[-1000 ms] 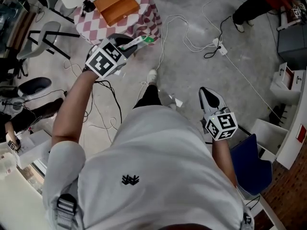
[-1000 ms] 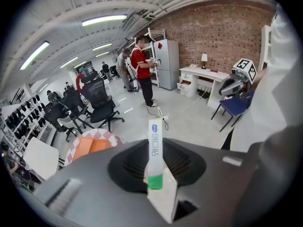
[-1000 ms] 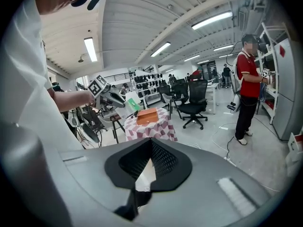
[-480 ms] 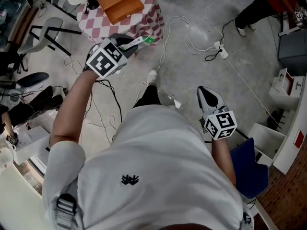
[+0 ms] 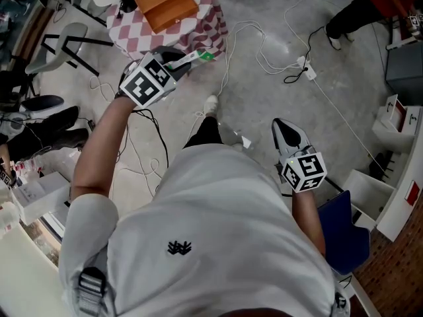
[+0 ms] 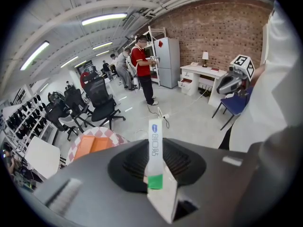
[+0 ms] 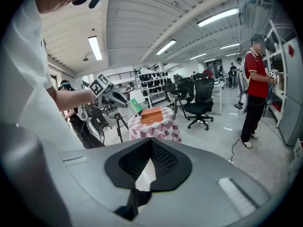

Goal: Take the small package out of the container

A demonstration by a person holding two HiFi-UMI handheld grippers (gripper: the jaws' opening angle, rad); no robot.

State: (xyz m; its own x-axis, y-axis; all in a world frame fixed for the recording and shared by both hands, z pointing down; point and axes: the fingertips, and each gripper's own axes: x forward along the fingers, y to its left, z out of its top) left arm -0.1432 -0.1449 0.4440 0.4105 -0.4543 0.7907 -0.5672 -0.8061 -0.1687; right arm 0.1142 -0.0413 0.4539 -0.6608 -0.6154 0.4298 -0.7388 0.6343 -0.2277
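My left gripper (image 5: 177,59) is shut on the small package (image 5: 196,57), a flat white packet with a green end. It hangs in the air beside the round checkered table (image 5: 209,25), clear of the orange container (image 5: 165,4) on top of it. In the left gripper view the small package (image 6: 155,129) stands upright between the jaws of the left gripper (image 6: 155,148), with the orange container (image 6: 91,145) beyond. My right gripper (image 5: 285,129) hangs low at my right side, shut and holding nothing. In the right gripper view its jaws (image 7: 151,139) meet at the tips, far from the table.
White cables and a power strip (image 5: 305,67) trail over the concrete floor. A blue chair (image 5: 345,233) stands just behind my right hand. Office chairs (image 6: 102,105) and a person in a red shirt (image 6: 143,60) stand further off. White desks (image 5: 26,197) lie at my left.
Nothing has moved apart from a slight shift of the head view; both grippers keep their places and the package stays in the left one.
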